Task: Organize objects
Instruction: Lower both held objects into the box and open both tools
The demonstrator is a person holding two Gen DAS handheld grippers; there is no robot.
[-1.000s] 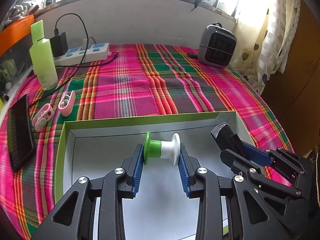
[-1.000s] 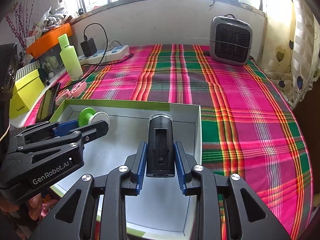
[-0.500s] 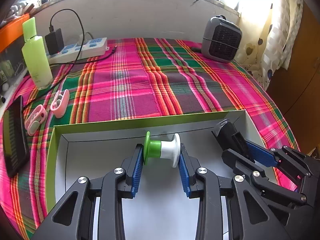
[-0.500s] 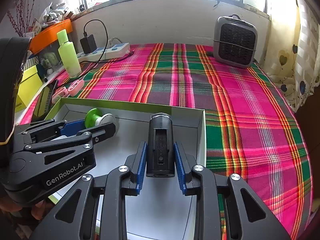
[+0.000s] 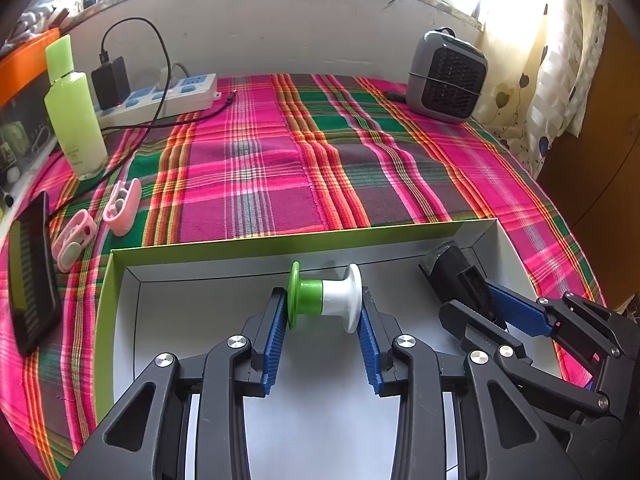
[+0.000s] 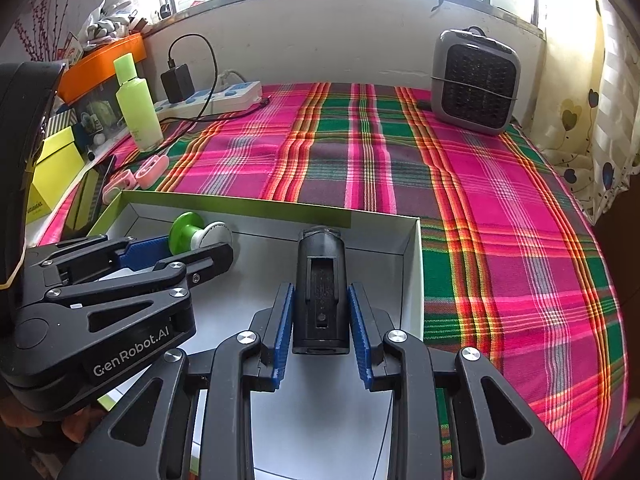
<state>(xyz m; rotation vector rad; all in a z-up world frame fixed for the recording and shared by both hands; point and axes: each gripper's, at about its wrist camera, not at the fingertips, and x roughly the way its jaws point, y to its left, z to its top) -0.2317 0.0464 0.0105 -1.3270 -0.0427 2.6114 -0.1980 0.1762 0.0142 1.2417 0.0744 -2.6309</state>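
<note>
An open box with a green rim (image 5: 256, 242) and grey-white inside (image 6: 256, 256) lies on the plaid cloth. My left gripper (image 5: 323, 312) is shut on a green and white spool (image 5: 325, 298), held sideways inside the box; the spool also shows in the right wrist view (image 6: 200, 234). My right gripper (image 6: 320, 312) is shut on a black oblong device (image 6: 321, 288), held over the box's right part near its right wall; the device also shows in the left wrist view (image 5: 454, 276).
On the left stand a light green bottle (image 5: 74, 112), a white power strip (image 5: 160, 94) with a black charger, two pink clips (image 5: 120, 204) and a black phone (image 5: 34, 280). A grey heater (image 5: 448, 76) stands at the back right. Plaid cloth (image 6: 500, 220) lies beyond the box.
Both grippers have shifted slightly over the box, still holding their objects. The view of the table beyond has tilted and widened a little.
</note>
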